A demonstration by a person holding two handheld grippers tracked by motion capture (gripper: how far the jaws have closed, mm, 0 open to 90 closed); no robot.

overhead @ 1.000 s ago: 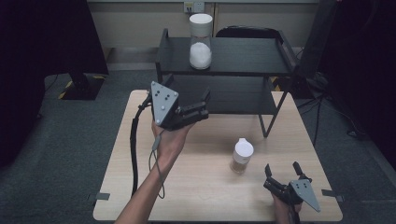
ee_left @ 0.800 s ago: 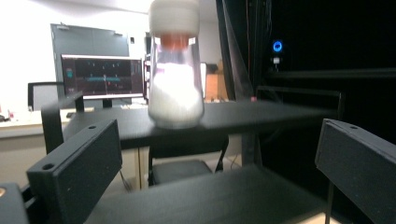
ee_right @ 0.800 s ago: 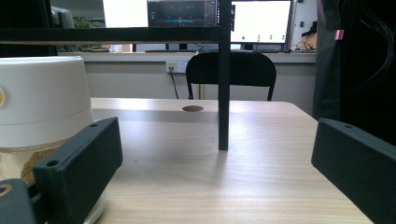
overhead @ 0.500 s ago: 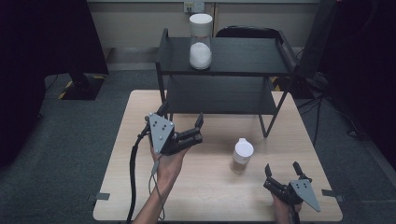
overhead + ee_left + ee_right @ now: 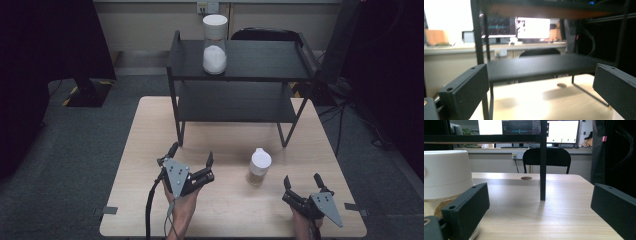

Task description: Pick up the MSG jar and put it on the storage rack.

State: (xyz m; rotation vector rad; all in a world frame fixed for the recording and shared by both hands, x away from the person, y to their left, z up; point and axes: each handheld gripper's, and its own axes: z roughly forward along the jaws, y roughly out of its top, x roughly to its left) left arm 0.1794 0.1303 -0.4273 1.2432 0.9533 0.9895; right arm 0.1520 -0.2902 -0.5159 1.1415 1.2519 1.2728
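Jar [image 5: 259, 167] with the white lid stands on the desk [image 5: 150, 150] between 2 wide-open tools, left tool [image 5: 192, 162] and right tool [image 5: 303, 182], probably so either can reach it

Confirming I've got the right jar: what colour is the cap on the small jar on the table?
White, on the small jar; clearest in the right gripper view.
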